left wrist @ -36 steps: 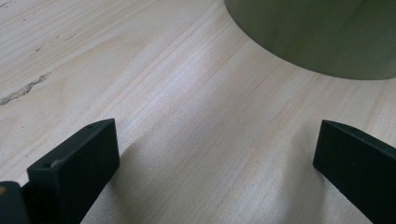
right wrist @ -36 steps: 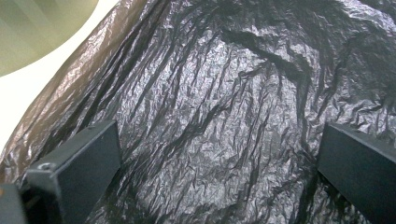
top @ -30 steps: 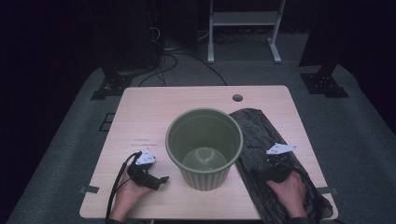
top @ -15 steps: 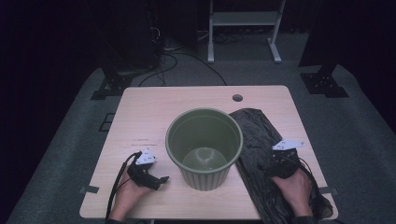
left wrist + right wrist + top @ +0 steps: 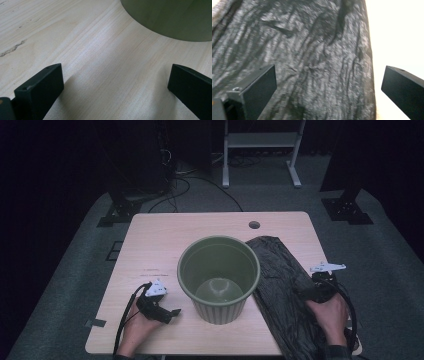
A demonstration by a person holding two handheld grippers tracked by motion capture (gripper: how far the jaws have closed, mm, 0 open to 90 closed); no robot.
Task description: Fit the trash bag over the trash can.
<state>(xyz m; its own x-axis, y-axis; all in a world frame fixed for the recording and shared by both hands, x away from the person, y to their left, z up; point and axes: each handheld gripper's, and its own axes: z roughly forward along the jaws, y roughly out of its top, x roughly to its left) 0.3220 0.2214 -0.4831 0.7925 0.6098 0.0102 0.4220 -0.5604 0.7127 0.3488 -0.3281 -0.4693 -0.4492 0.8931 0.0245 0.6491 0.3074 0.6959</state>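
An empty green bin (image 5: 219, 275) stands upright in the middle of the wooden table (image 5: 165, 245). A crumpled black plastic bag (image 5: 280, 275) lies flat along the bin's right side. My left gripper (image 5: 172, 313) rests low on bare wood left of the bin and points at it. In the left gripper view its jaws (image 5: 115, 85) stand wide apart and open, with the bin's wall (image 5: 175, 17) ahead at the upper right. My right gripper (image 5: 322, 279) is over the bag's right edge. It (image 5: 328, 85) is open, and the bag (image 5: 312, 57) lies between its jaws, ungripped.
A round cable hole (image 5: 254, 225) sits near the table's far edge. A strip of dark tape (image 5: 95, 323) marks the front left corner. Beyond the table are a white stand (image 5: 260, 150), dark equipment legs (image 5: 345, 205) and cables (image 5: 200, 180) on grey carpet.
My right gripper has moved to the right and slightly away from the person, from over the bag's middle toward its right edge. The left gripper, the bin and the bag have stayed put.
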